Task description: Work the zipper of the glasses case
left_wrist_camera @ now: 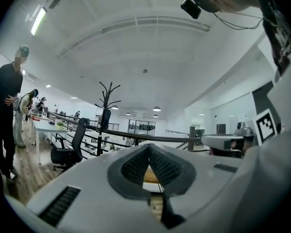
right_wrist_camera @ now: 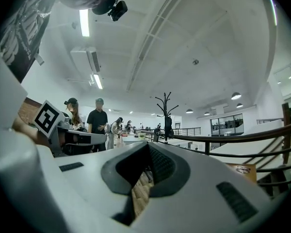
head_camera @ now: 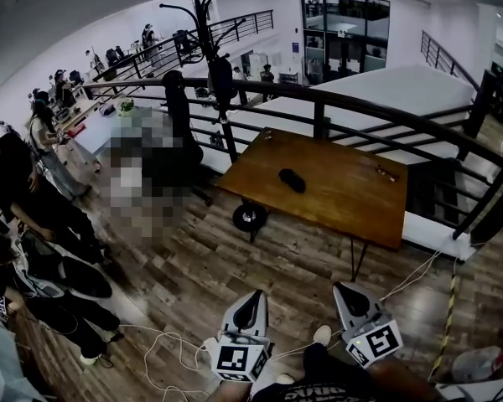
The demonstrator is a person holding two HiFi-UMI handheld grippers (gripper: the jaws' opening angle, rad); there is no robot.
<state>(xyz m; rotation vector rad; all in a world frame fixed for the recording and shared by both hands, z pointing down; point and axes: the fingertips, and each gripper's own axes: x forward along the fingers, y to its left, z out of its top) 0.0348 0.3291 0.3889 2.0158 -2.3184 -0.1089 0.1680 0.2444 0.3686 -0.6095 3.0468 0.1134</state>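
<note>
Left gripper [head_camera: 251, 295] and right gripper [head_camera: 343, 288] were both low in the head view, side by side over the wooden floor [head_camera: 260, 258], pointing level toward the desk [head_camera: 344, 203]; each showed its marker cube nearest me.

Left gripper [left_wrist_camera: 148, 147] in its own view: fingers [left_wrist_camera: 135, 167] pressed together at the tips, nothing pinched between them. Right gripper [right_wrist_camera: 148, 147] in its own view: fingers [right_wrist_camera: 161, 167] likewise pressed together, nothing held.

Glasses case [head_camera: 292, 179], dark and oblong, lay flat near the middle of the desk, well apart from both grippers, touching neither; zipper too small to tell whether open or closed.

The desk stood against a black railing [head_camera: 365, 107] at the edge of a mezzanine; a small thing [head_camera: 388, 172] lay near the desk's far right side, too small to name.

A black coat rack [head_camera: 206, 48] stood beyond the desk's left end by the railing, also visible in the left gripper view [left_wrist_camera: 106, 106]; a black office chair [left_wrist_camera: 68, 147] sat left of it there.

Several people [head_camera: 21, 195] stood or crouched at the head view's left edge; white cables [head_camera: 163, 346] trailed on the floor just left of my left gripper.
</note>
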